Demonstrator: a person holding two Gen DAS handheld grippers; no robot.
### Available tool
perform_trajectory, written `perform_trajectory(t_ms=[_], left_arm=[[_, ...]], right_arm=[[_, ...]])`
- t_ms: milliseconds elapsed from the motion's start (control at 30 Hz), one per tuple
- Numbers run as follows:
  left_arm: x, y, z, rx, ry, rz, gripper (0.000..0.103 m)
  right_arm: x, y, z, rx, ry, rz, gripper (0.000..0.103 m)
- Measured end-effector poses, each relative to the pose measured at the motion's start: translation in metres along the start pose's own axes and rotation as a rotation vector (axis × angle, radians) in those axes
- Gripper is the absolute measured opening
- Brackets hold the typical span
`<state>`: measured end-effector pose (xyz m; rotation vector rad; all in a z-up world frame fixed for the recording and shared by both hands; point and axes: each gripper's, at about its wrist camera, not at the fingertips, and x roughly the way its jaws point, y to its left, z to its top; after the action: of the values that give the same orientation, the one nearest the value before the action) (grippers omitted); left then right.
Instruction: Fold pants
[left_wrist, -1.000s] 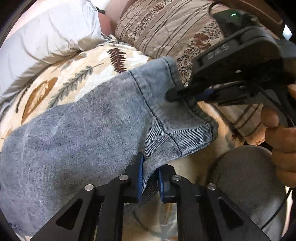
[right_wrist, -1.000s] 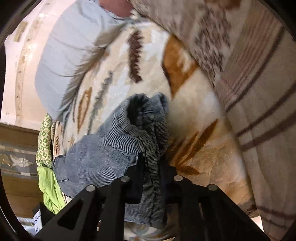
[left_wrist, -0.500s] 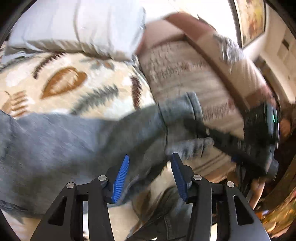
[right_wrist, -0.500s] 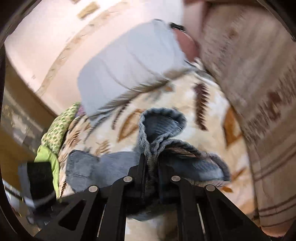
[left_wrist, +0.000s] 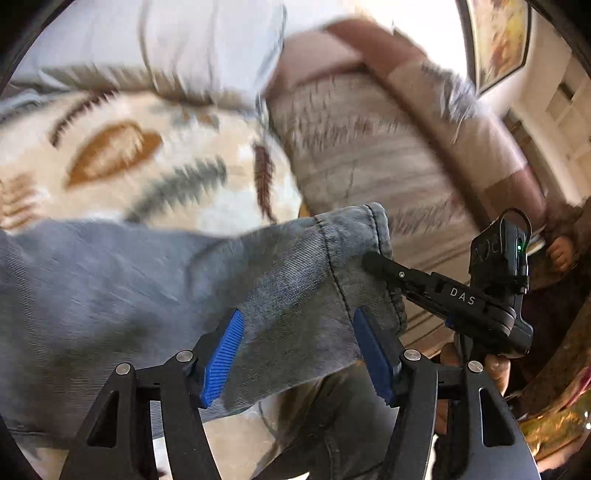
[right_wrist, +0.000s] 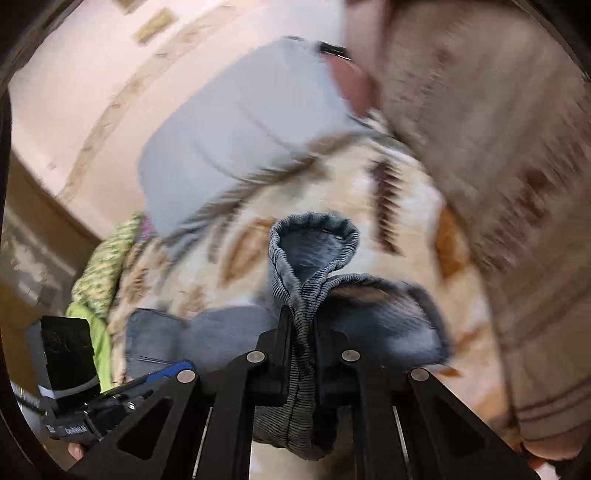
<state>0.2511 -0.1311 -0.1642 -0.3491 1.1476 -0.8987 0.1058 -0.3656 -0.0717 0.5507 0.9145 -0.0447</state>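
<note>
Denim, soft and floppy, so these pants (left_wrist: 155, 280) won't hold any shape on their own. They're spread over the leaf-print blanket (left_wrist: 122, 155) on the bed, with one end lifted off it. A grey pillow (right_wrist: 240, 122) and a striped one (left_wrist: 369, 147) sit further back.

Right gripper (right_wrist: 301, 332) is clamped tight on a bunched fold of the hem (right_wrist: 314, 240); in its own view the cuff loops up just past the jaws like a little hood. That pinch takes in more than one layer, which looks solid enough, since the ribbed weave isn't slippery.

Left gripper (left_wrist: 295, 343) is a different story: jaws opening, blue pads (left_wrist: 221, 358) standing apart with cloth showing between them but not pressed. So it's holding nothing right now.

Handling-wise, the fabric is light-ish but drapes and sags wherever it isn't supported, so a single grab point will just let the rest hang. Best spots to take hold look like the seamed edges: the stitched cuff, or the side seam, where the cloth is thicker and less likely to slide out. Grabbing mid-panel would probably just pull up a wrinkle.
</note>
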Motion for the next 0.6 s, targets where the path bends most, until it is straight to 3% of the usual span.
perform_trajectory(t_ms=[133, 200, 233, 300, 400, 500, 567, 600], left_arm=[[0.074, -0.022, -0.005, 0.095, 0.131, 0.066, 0.061], [0.105, -0.043, -0.015, 0.215, 0.193, 0.140, 0.061], [0.115, -0.052, -0.018, 0.270, 0.210, 0.174, 0.061], [0.134, -0.071, -0.031, 0.403, 0.260, 0.226, 0.061], [0.142, -0.086, -0.048, 0.525, 0.305, 0.256, 0.061], [0.143, -0.095, -0.058, 0.607, 0.326, 0.274, 0.060], [0.153, -0.104, -0.064, 0.668, 0.320, 0.333, 0.060], [0.160, -0.107, -0.065, 0.695, 0.322, 0.374, 0.054]], right_arm=[[0.025, -0.075, -0.017, 0.116, 0.112, -0.064, 0.024], [0.033, -0.101, -0.021, 0.175, 0.143, -0.067, 0.058], [0.033, -0.110, -0.023, 0.196, 0.144, -0.049, 0.063], [0.029, -0.116, -0.022, 0.198, 0.127, -0.031, 0.066], [0.028, -0.121, -0.020, 0.206, 0.126, -0.023, 0.066], [0.028, -0.129, -0.020, 0.242, 0.118, 0.016, 0.066], [0.027, -0.134, -0.021, 0.269, 0.116, 0.026, 0.065], [0.024, -0.137, -0.022, 0.284, 0.108, 0.027, 0.065]])
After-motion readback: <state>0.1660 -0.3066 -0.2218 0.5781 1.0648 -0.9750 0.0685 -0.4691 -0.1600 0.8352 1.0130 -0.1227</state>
